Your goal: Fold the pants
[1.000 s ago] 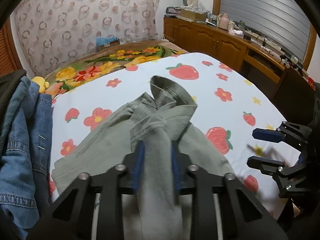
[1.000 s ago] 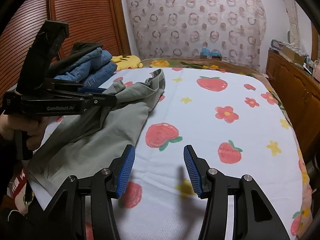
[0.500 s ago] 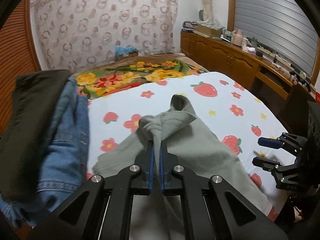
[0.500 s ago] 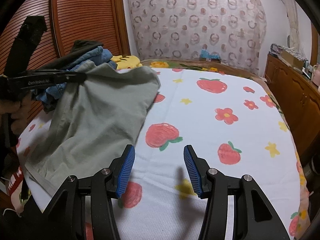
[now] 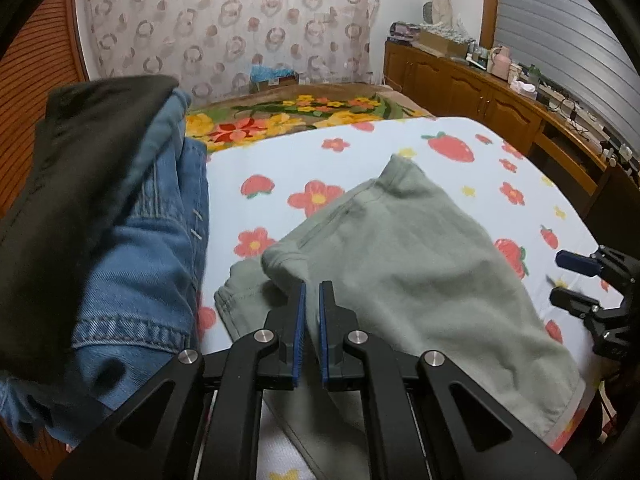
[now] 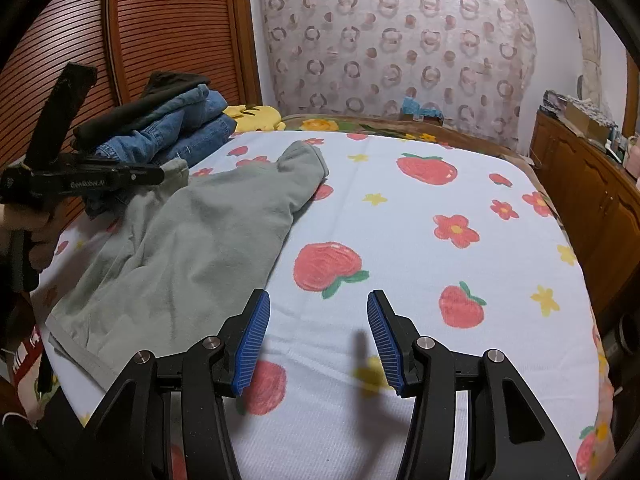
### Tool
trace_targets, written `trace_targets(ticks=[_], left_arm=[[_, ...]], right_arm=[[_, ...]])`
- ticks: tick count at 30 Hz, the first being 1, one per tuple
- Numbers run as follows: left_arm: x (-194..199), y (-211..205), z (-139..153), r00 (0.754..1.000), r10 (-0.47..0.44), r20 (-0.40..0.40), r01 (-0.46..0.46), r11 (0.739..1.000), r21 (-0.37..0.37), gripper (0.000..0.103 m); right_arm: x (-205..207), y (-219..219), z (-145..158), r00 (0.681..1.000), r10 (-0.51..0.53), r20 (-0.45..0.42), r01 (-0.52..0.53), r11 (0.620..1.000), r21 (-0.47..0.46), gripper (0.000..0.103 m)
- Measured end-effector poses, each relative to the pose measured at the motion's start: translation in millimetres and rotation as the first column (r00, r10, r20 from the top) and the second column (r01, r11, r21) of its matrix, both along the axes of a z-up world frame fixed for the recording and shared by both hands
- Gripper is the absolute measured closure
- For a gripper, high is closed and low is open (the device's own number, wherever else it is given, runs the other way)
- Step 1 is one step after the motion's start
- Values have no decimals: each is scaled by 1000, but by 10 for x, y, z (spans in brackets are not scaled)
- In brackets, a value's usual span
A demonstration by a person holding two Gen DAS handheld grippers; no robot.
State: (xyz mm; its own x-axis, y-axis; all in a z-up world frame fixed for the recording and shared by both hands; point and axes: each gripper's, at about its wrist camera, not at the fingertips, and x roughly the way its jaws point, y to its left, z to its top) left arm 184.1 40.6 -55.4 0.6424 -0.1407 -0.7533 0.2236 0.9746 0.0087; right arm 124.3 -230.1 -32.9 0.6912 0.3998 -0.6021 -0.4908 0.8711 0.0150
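Observation:
The grey-green pants (image 5: pixel 404 264) lie spread on the strawberry-print bedsheet (image 5: pixel 288 168), one end folded over toward the jeans. They also show in the right wrist view (image 6: pixel 192 240). My left gripper (image 5: pixel 312 292) is shut on an edge of the pants near the left side of the bed; it shows from the side in the right wrist view (image 6: pixel 160 174). My right gripper (image 6: pixel 318 320) is open and empty above the sheet, to the right of the pants; it also shows in the left wrist view (image 5: pixel 568 280).
A stack of folded jeans and dark clothes (image 5: pixel 120 216) sits close on the left, also in the right wrist view (image 6: pixel 168 128). A floral blanket (image 5: pixel 288 116) lies at the head of the bed. Wooden cabinets (image 5: pixel 492 100) run along the right.
My left gripper has pulled the pants edge back and left toward the jeans stack, and the bunched cloth has spread out flat. My right gripper has stayed open in place.

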Motion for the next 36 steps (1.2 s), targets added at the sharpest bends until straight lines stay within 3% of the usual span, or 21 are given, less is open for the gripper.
trace_targets(ticks=[6,11,20,23,25,27,30,36], left_arm=[[-39,18,17,999,4,32,-5,1000,28,101],[-90,193,207,992,69,105,-73,997,37,101],[-177,275,229,993,70,99,-72,997,12,101],[-271,249,241,994,56,92,-55,998,-9,92],[-356,196,244,995,35,95,-34,999,-11,79],[-438,140,248,994,14,106,-12,1000,-17,55],[-567,60,226,995,-14,103,18,999,-39,43],[-896,-7,102,995,-9,96,15,998,-59,44]], right_arm=[[1,1,-6,1000,2,0,-2,1000,-2,50],[3,1,-6,1000,3,0,-3,1000,-3,50],[11,1,-13,1000,1,-2,-1,1000,-4,50],[12,2,-18,1000,0,-4,0,1000,-5,50],[14,2,-19,1000,-2,-5,2,1000,-6,50],[16,4,-21,1000,-4,-5,4,1000,-7,50],[14,7,-22,1000,-5,-7,5,1000,-8,50],[16,13,-23,1000,-5,-7,5,1000,-8,50]])
